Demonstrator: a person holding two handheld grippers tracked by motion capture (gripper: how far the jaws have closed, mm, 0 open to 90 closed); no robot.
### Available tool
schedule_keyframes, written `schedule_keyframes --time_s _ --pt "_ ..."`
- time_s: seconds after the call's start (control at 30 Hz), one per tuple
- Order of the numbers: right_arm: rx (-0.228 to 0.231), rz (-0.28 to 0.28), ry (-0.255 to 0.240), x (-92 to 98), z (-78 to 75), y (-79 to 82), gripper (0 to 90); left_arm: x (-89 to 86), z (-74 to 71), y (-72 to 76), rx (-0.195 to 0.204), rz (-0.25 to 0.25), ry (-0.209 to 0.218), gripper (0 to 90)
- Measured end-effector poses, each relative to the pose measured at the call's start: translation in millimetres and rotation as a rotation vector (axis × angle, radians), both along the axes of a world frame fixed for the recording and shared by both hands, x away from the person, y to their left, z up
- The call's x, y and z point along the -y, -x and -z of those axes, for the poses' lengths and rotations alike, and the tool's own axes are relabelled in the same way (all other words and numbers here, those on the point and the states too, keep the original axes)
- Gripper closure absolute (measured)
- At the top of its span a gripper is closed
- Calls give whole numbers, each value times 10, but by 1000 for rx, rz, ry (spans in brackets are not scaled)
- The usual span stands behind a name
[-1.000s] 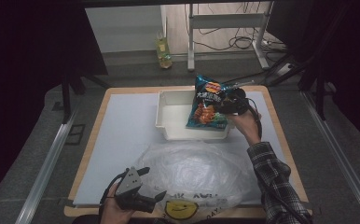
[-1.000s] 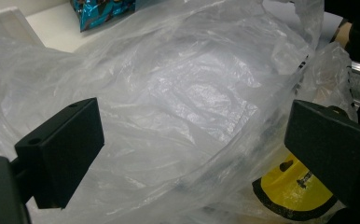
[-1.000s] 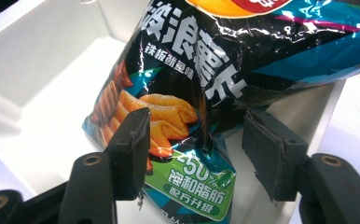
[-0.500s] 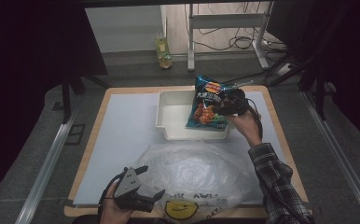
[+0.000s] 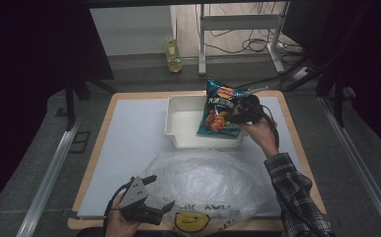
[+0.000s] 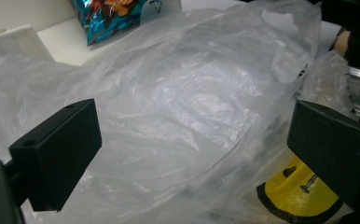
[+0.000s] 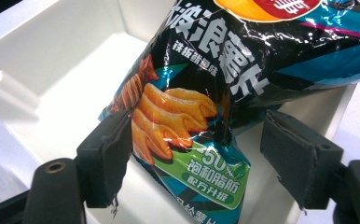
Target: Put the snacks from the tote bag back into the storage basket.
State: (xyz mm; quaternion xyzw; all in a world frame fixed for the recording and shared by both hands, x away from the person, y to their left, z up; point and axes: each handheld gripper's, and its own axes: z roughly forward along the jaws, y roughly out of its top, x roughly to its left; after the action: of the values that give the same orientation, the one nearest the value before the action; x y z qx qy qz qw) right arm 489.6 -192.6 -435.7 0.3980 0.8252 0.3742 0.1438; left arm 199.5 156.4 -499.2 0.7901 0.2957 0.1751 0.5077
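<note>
The crisp packet stood between the right claw's spread, released jaws, over the white tray. Light, crushable and slick, it wanted gentle pinching at its edge. The left claw gaped before the plastic bag.

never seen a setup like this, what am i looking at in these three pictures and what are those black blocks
A person sits at a table holding a hand-held gripper in each hand. One picture comes from a fixed camera above. The other two come from small cameras riding on the grippers; the black blocks are each gripper's two jaws.

On the table sit a white tray and a large clear plastic bag with a yellow printed mark.

The right gripper has its jaws around a bag of chips, which hangs upright over the tray; whether they press it is unclear. The left gripper is open at the plastic bag's near edge, holding nothing.
</note>
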Motion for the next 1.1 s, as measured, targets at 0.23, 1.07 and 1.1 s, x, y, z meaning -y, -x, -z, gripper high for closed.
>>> schedule_keyframes --time_s 0.23,1.07,1.1 --pt "11 -6 10 -11 -11 48 216 -14 -18 16 3 19 30 28" --pt "33 -27 20 -31 4 204 167 -1 -8 12 -12 -5 -8 25" --pt "32 -28 20 -28 3 211 166 -3 -10 12 -11 -6 -8 25"
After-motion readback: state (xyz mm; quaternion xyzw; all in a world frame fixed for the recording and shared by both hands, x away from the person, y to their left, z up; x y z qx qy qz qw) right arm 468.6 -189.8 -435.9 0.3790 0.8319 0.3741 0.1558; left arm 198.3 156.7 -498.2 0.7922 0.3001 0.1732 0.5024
